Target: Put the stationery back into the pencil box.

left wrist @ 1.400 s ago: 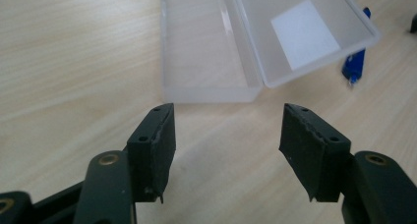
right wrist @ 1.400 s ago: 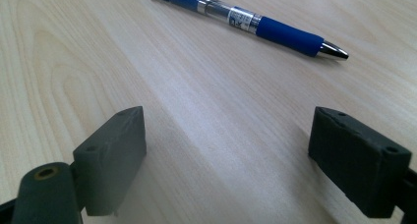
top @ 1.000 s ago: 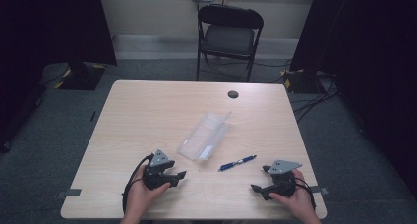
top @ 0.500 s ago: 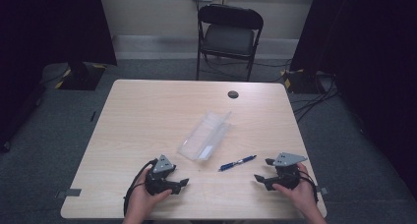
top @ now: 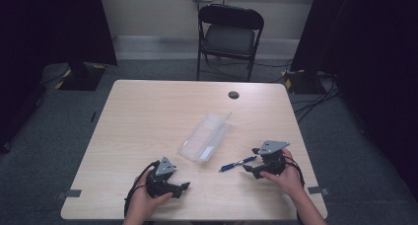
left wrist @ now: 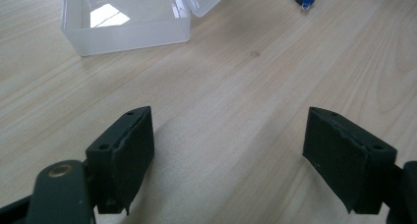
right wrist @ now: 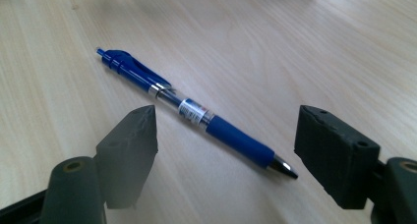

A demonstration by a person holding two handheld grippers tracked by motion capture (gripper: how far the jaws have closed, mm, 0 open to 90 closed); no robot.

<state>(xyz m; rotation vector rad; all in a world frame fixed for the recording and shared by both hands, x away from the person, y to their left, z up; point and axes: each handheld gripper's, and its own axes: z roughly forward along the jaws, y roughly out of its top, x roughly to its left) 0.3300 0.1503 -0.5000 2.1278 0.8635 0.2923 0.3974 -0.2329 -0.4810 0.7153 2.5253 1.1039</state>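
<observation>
The high view looks forward and down over the whole tabletop (top: 148, 116), while each tool's view skims low and close across it, both sharing the blue pen (right wrist: 196, 116) nearby

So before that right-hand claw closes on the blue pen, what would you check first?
1. Right gripper jaws apart: ok, wide open.
2. Blue click pen with clear barrel lying between those jaws: ok, lying aslant between them.
3. Pen free of other things: ok, it lies alone on the pale wooden table, apart from the clear plastic hinged case.
4. Case lid open: ok.
5. Left gripper out of the way: ok, open over bare wood.
6. Jaws low enough to grip: cannot tell.
</observation>
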